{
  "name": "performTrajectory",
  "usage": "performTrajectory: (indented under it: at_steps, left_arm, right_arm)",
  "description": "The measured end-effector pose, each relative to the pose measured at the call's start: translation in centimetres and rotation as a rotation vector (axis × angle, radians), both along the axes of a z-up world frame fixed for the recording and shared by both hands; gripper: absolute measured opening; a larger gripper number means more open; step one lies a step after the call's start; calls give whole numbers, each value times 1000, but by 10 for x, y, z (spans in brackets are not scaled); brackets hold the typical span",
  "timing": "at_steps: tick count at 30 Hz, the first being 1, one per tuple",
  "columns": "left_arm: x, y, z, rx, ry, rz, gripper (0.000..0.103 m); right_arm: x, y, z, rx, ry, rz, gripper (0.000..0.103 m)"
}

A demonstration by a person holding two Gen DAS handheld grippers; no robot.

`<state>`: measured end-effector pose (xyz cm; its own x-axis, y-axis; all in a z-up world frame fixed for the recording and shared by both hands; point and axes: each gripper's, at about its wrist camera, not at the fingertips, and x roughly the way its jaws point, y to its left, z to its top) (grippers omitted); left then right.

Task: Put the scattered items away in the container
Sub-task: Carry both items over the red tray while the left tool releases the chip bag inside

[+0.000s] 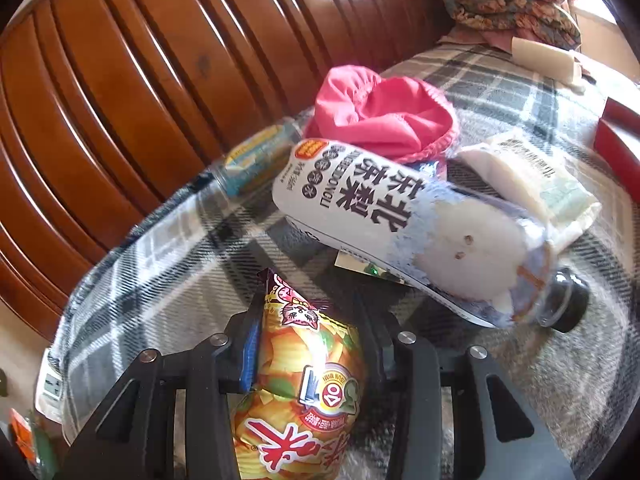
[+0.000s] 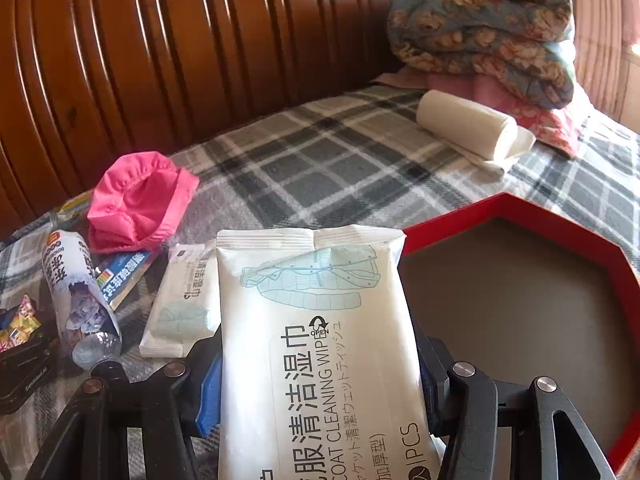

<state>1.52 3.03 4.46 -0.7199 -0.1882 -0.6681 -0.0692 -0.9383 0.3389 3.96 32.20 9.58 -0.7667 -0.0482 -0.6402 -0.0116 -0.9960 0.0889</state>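
A: Left wrist view first. The left gripper point(image 1: 310, 344) is clenched on a snack bag point(image 1: 304, 380), fingers pressing both sides of the crinkled pack. It hangs above the plaid blanket point(image 1: 160, 248). Just ahead a white-labelled bottle point(image 1: 404, 236) lies on its side, with a pink cloth point(image 1: 380, 116) behind it and a white packet point(image 1: 536, 188) to its right. A sliver of the red container point(image 1: 618, 152) shows at the right edge.

B: And the right wrist view?

A: The right gripper point(image 2: 316, 364) grasps a pack of coat cleaning wipes point(image 2: 316, 340), held flat and upright in the picture. The red container point(image 2: 520, 300), a many-sided tray with a grey floor, sits just to the right with nothing visible in it, though its near corner is hidden, I think.

B: So the wipes go in first?

A: I'd judge so. Carry the pack over the red rim, lower it flat near a wall to leave room, then let go. The snack bag needs a light squeeze; the bottle may roll when nudged.
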Motion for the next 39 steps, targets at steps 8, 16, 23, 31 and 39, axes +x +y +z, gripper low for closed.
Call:
performTrajectory:
  at_steps: [8, 16, 23, 31, 39]
  left_arm:
    - [42, 0, 52, 90, 102, 14, 45]
    - [59, -21, 87, 117, 149, 67, 45]
    - [67, -12, 105, 132, 189, 23, 45]
    - [55, 54, 121, 149, 212, -138, 45]
    - [9, 170, 110, 180, 147, -331, 45]
  right_arm:
    - [6, 20, 5, -59, 14, -58, 63]
    - [14, 21, 12, -41, 44, -84, 63]
    - [20, 26, 19, -34, 61, -105, 63]
    - [29, 61, 24, -106, 83, -188, 63]
    - [44, 107, 18, -22, 71, -318, 63]
